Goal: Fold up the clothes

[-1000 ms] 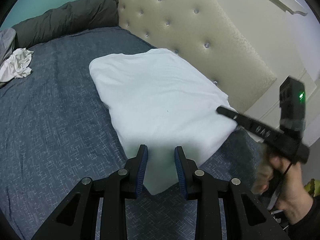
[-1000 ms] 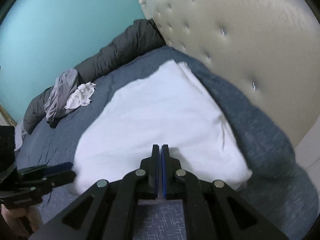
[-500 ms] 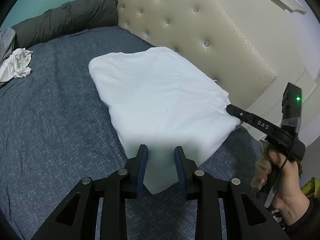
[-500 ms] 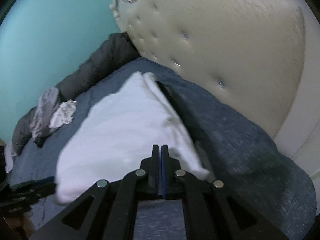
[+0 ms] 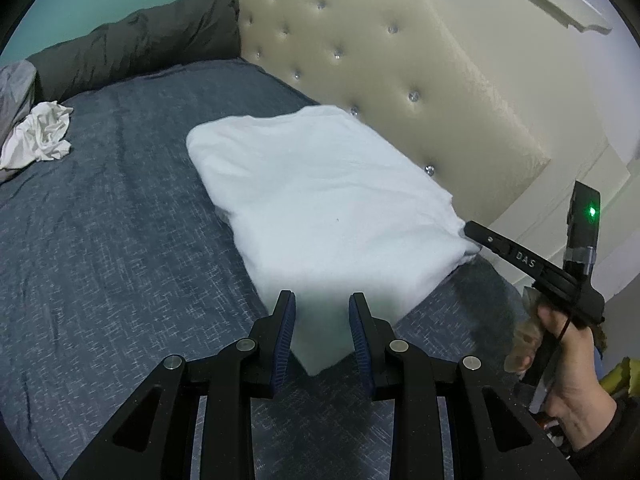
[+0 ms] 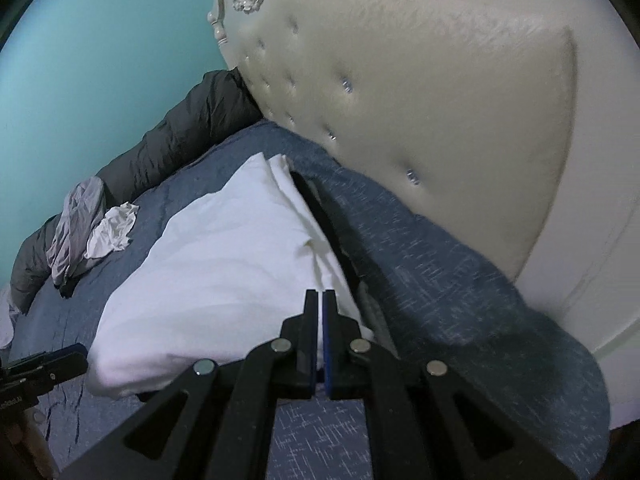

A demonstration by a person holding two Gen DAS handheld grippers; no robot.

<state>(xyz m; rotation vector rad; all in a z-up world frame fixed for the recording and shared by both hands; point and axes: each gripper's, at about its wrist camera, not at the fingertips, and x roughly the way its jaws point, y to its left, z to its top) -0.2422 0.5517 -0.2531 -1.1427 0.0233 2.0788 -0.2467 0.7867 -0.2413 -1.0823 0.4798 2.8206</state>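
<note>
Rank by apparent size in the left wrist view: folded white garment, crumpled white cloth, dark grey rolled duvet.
1. Folded white garment, clearly largest, though nearest the camera.
2. Dark grey rolled duvet, farther off, so possibly bigger in reality.
3. Crumpled white cloth, smallest.

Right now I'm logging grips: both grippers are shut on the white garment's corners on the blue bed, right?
Not both. The left gripper is open, its fingers apart around a corner of the white garment, as the left wrist view shows. The right gripper is shut on its corner.
</note>
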